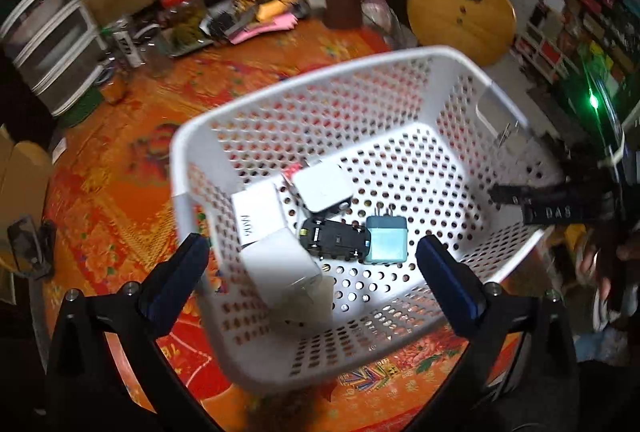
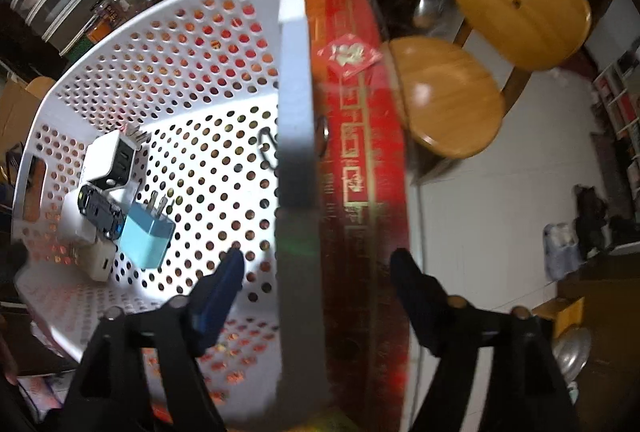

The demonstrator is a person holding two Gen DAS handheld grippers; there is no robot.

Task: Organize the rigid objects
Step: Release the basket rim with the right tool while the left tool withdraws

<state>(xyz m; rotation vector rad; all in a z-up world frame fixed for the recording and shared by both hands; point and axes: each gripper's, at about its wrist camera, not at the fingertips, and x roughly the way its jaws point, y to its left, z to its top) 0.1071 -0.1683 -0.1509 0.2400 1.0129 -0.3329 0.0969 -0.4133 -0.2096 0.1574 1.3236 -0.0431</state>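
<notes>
From my right wrist view the basket [image 2: 296, 136] rim blurs; clutter [image 1: 224, 12] behind it is unreadable to me

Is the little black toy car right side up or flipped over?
Flipped over. The toy car lies in the white basket with its underside and wheels facing up.

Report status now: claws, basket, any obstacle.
Both claws open, left, right astride basket rim. Chargers, toy car inside. No obstacle.
</notes>
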